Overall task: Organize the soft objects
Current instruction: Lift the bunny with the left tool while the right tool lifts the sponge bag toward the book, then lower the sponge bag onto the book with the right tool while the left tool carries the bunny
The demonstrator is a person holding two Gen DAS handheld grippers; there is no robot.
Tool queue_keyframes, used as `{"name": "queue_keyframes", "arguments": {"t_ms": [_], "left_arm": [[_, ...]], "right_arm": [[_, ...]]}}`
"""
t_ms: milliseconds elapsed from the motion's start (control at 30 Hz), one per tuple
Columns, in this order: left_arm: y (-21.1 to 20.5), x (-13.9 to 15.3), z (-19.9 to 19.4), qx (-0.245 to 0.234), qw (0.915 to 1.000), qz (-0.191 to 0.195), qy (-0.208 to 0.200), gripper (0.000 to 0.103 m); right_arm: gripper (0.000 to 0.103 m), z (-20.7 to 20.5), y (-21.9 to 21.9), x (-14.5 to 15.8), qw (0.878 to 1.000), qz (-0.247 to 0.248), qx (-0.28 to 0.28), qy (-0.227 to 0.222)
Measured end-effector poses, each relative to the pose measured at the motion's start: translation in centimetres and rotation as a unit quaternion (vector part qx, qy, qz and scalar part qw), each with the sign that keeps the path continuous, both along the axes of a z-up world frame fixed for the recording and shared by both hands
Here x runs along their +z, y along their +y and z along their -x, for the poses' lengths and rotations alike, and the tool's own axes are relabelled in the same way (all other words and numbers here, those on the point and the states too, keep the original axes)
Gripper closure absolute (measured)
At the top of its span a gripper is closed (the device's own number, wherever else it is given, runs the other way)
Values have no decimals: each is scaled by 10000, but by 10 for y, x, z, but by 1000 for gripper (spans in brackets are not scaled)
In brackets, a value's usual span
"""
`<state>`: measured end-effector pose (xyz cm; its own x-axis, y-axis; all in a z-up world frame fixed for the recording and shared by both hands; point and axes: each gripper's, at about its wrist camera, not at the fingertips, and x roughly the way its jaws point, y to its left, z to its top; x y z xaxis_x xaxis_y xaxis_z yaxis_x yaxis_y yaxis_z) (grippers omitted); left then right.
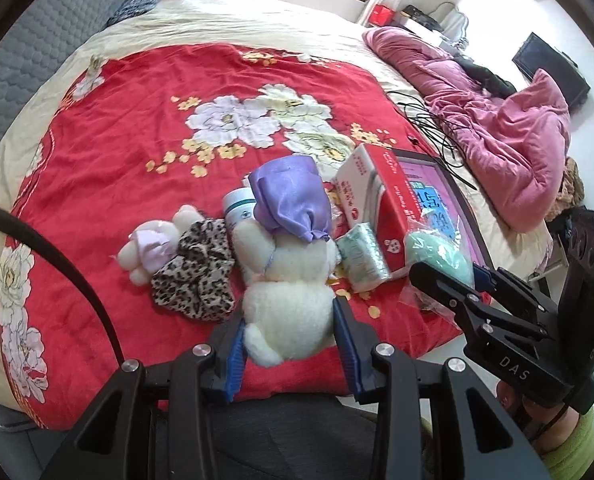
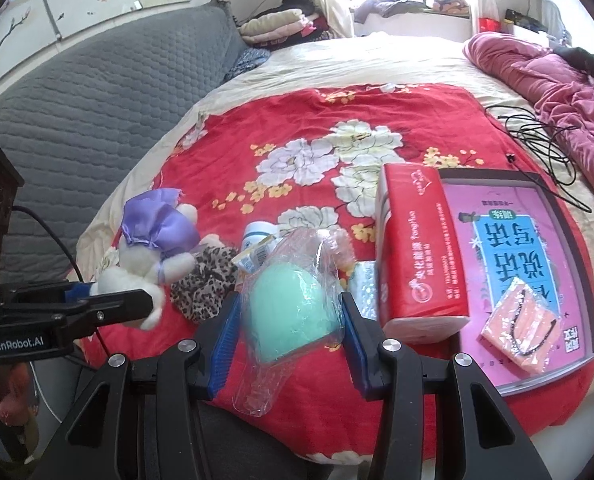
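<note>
My left gripper (image 1: 291, 346) is shut on the body of a white plush toy (image 1: 289, 308) that wears a purple satin cap (image 1: 289, 200). The toy hangs in the grip over the red flowered blanket (image 1: 137, 140). In the right wrist view the left gripper (image 2: 137, 298) and the plush toy (image 2: 137, 264) show at the left. My right gripper (image 2: 291, 334) is shut on a mint-green sponge (image 2: 293, 312) wrapped in a clear plastic bag. The right gripper (image 1: 449, 274) and its sponge (image 1: 437, 252) also appear at the right of the left wrist view.
On the blanket lie a small white plush (image 1: 153, 248), a leopard scrunchie (image 1: 201, 276), a white bottle (image 1: 239, 208), a small tissue pack (image 1: 363, 260) and a red tissue pack (image 2: 417, 256). A pink book (image 2: 517, 260) carries an orange packet (image 2: 521, 328). Black cable (image 2: 545, 148) and pink duvet (image 1: 497, 128) lie to the right.
</note>
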<state>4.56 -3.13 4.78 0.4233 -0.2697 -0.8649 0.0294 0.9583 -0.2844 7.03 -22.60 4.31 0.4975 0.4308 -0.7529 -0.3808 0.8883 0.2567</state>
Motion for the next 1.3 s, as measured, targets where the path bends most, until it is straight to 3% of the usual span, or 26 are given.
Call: {"name": "queue_keyframes", "arguments": {"t_ms": [633,1300], "left_arm": [[-55,15,-7,-522,9986,-17,-90,63],[-146,19,-12,-1344,9907,-97,-168,63]], "right_arm": [[54,4,-44,26,9984,-228,-474,-208],[54,8,-144,33,9883,-176,-1463,-384]]}}
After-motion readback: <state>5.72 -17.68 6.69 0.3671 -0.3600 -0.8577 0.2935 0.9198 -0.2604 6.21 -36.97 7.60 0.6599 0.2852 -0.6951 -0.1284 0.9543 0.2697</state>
